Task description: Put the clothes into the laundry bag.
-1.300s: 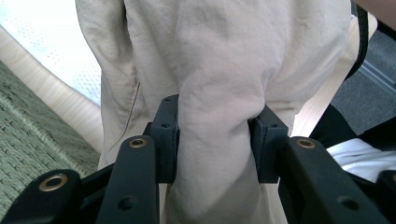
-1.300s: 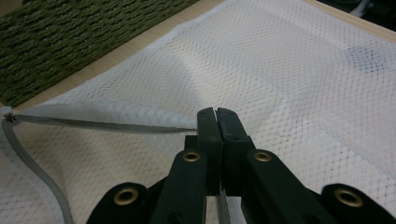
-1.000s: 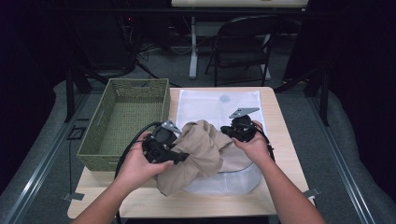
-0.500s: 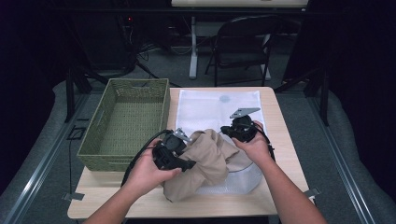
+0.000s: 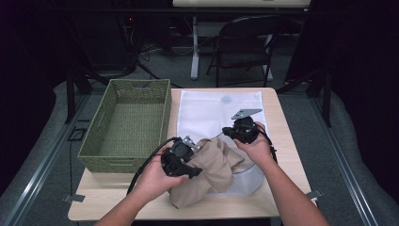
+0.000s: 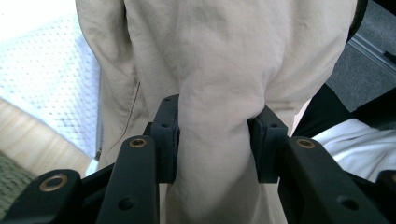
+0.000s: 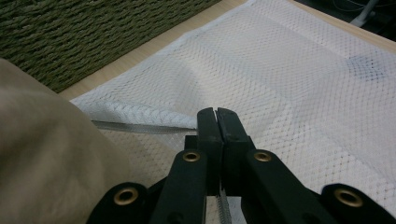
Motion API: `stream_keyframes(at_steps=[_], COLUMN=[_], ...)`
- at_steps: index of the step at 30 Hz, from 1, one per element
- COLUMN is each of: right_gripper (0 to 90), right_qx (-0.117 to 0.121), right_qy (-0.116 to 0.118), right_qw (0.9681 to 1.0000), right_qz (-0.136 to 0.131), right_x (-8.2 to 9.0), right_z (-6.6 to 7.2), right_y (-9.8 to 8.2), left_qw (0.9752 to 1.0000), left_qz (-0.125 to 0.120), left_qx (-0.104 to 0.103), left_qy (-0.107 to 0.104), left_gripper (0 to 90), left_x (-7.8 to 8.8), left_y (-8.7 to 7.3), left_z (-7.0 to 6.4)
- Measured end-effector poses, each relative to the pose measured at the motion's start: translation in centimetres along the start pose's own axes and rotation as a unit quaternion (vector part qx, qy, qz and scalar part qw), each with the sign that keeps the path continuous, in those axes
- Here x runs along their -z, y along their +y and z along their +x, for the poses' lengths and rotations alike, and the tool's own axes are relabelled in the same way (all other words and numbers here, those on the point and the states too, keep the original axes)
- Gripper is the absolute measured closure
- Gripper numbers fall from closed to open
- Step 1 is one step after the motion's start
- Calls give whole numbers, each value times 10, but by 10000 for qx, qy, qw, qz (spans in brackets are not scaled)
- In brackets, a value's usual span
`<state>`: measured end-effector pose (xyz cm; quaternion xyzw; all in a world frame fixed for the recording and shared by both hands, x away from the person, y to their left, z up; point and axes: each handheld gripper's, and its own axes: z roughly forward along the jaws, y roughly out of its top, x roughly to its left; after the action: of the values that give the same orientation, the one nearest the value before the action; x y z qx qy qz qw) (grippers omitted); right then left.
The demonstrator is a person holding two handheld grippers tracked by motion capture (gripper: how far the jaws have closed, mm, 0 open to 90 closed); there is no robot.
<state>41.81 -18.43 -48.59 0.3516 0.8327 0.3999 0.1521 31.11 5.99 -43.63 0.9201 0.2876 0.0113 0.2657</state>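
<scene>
A light wooden tabletop [image 5: 282, 141] stands on grey carpet [image 5: 329, 141]. Beyond its far edge sits a black folding chair [image 5: 244, 44], with the white leg of another table [image 5: 194, 47] just left of that chair. Black cables [image 5: 150, 52] trail on the floor left of that leg. The surroundings are dark.

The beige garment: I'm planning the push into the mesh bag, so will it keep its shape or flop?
Probably floppy: the beige garment bunches between the left gripper's pads and sags in folds. Likely light. It may drag on the mesh bag, whose edge the right gripper pinches.
</scene>
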Motion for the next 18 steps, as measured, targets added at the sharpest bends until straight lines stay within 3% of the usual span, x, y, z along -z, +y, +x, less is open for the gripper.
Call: stream_keyframes(at_steps=[18], right_gripper=[891], right_qx=[96], right_qy=[-16], right_qw=[9999], right_qz=[-77], right_x=[6], right_z=[7], right_y=[1], left_qw=[9998], left_qz=[133], left_qx=[9], left_qy=[-152], left_gripper=[612], left_x=[-31], left_y=[0], left_z=[-7])
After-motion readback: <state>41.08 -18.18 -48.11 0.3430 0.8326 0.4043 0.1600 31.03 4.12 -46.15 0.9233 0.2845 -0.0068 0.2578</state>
